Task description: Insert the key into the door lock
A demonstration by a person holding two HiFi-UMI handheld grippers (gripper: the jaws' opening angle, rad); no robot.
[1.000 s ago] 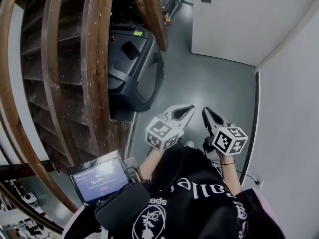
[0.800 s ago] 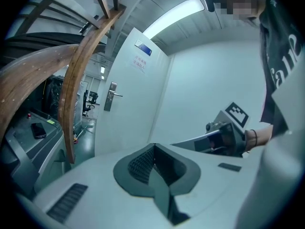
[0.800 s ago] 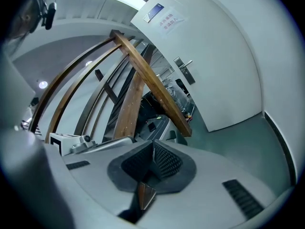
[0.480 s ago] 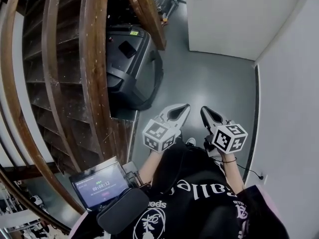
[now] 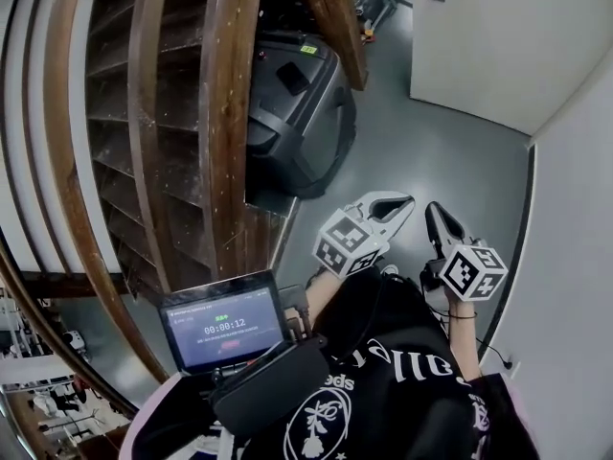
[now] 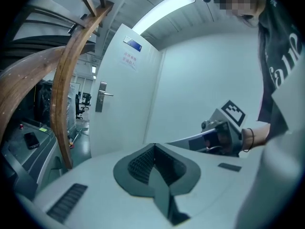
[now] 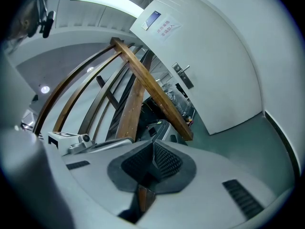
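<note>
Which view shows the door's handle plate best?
Left gripper view: the handle plate faces it, lever visible. Right gripper view shows it small, slanted; head view crops it at the top edge.

The door [image 5: 479,36] stands ahead, at the far end of the floor [image 5: 431,151]. A staircase [image 5: 172,113] rises on the left with a machine [image 5: 297,113] just beside it. A wall [image 5: 575,209] runs along the right.

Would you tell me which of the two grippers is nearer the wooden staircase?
The left gripper: it is held on the staircase side, while the right gripper is next to the white wall.
</note>
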